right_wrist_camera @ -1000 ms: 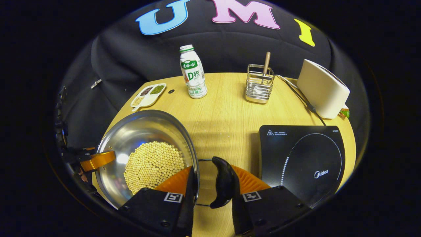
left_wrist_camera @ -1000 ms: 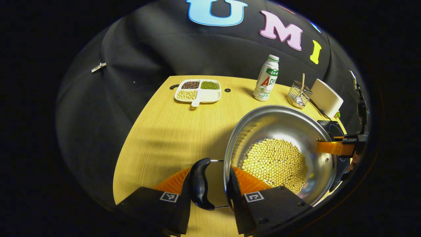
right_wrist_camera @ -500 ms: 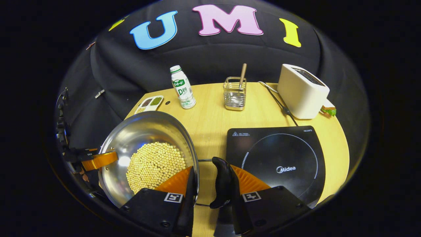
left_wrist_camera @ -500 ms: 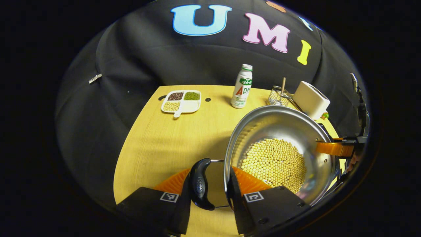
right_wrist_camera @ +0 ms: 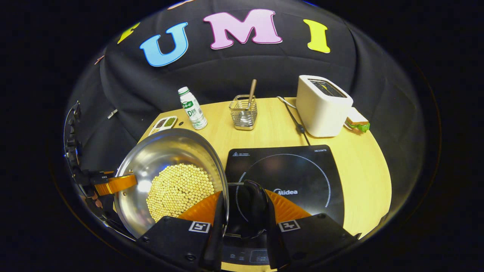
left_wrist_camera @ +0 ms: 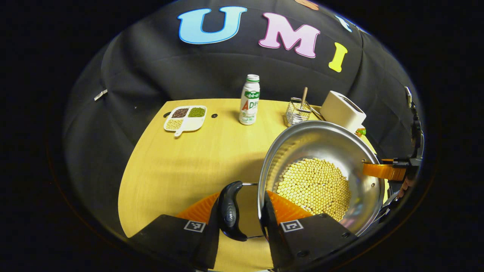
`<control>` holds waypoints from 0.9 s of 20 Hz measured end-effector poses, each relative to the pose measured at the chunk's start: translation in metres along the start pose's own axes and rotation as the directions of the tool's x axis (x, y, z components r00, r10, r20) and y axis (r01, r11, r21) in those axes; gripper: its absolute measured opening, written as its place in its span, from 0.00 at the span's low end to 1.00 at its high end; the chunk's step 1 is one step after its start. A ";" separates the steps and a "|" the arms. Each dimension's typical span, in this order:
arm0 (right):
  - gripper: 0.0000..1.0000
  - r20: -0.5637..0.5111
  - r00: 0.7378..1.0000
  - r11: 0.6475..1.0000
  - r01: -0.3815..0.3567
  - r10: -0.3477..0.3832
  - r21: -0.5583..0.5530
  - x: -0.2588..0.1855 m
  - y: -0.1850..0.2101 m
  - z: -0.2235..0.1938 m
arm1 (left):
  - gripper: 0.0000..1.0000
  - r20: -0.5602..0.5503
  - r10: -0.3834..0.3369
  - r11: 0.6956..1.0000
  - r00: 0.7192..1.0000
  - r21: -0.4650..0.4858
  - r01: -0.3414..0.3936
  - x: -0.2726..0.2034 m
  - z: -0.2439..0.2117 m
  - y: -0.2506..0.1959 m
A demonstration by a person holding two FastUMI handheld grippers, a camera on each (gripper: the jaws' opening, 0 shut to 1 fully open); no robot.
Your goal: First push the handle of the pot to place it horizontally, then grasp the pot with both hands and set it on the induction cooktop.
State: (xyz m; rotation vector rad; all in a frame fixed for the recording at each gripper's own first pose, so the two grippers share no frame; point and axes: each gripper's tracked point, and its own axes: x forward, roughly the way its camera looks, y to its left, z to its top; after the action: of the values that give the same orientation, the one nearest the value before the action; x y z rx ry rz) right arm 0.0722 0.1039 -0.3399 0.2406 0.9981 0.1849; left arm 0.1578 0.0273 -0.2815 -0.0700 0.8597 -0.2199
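Observation:
The steel pot (left_wrist_camera: 321, 151), with yellow beans in its bottom, hangs above the wooden table (left_wrist_camera: 181, 162). My left gripper (left_wrist_camera: 244, 211) is shut on its black side handle (left_wrist_camera: 230, 215), one finger inside the pot wall and one outside the handle. At the pot's far rim the other gripper's finger (left_wrist_camera: 383, 170) shows. In the right gripper view the pot (right_wrist_camera: 170, 151) is at the left. My right gripper (right_wrist_camera: 242, 211) is shut the same way on the opposite handle (right_wrist_camera: 255, 209), which is over the near left part of the black induction cooktop (right_wrist_camera: 298, 170).
At the back of the table stand a white drink bottle (right_wrist_camera: 193, 108), a wire utensil holder (right_wrist_camera: 244, 112) and a white toaster (right_wrist_camera: 321, 105) with a sandwich (right_wrist_camera: 357, 122) beside it. A divided dish of beans (left_wrist_camera: 185, 118) sits back left. A cable (right_wrist_camera: 297, 121) runs to the cooktop.
Both grippers have carried the pot to the right over the table. The cooktop has slid in under the right handle, and the bottle, dish and toaster have shifted left in both views.

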 end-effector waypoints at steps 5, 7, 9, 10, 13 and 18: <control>0.50 0.000 1.000 0.999 0.026 -0.026 0.024 -0.010 -0.052 0.002 | 0.57 -0.009 -0.029 0.999 1.000 0.029 0.029 0.014 0.007 -0.050; 0.50 -0.002 0.999 0.999 0.035 -0.035 0.027 -0.011 -0.073 0.004 | 0.57 -0.016 -0.041 0.999 0.999 0.035 0.042 0.021 0.009 -0.071; 0.50 -0.004 0.999 0.998 0.045 -0.045 0.033 -0.013 -0.092 0.006 | 0.57 -0.019 -0.050 0.998 0.999 0.041 0.051 0.029 0.012 -0.088; 0.46 -0.003 0.999 0.998 0.049 -0.048 0.034 -0.013 -0.101 0.008 | 0.57 -0.021 -0.055 0.998 0.998 0.043 0.055 0.033 0.013 -0.097; 0.50 -0.008 0.998 0.998 0.056 -0.056 0.037 -0.011 -0.125 0.011 | 0.57 -0.029 -0.063 0.997 0.998 0.046 0.064 0.044 0.016 -0.120; 0.46 -0.025 0.997 0.996 0.068 -0.067 0.048 -0.002 -0.163 0.011 | 0.57 -0.048 -0.073 0.996 0.996 0.052 0.075 0.068 0.017 -0.153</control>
State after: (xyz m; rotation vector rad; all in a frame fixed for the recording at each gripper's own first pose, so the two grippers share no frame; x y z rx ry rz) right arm 0.0881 -0.0543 -0.3788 0.2495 1.0331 0.1016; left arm 0.1887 -0.1374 -0.2986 -0.0469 0.8970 -0.3150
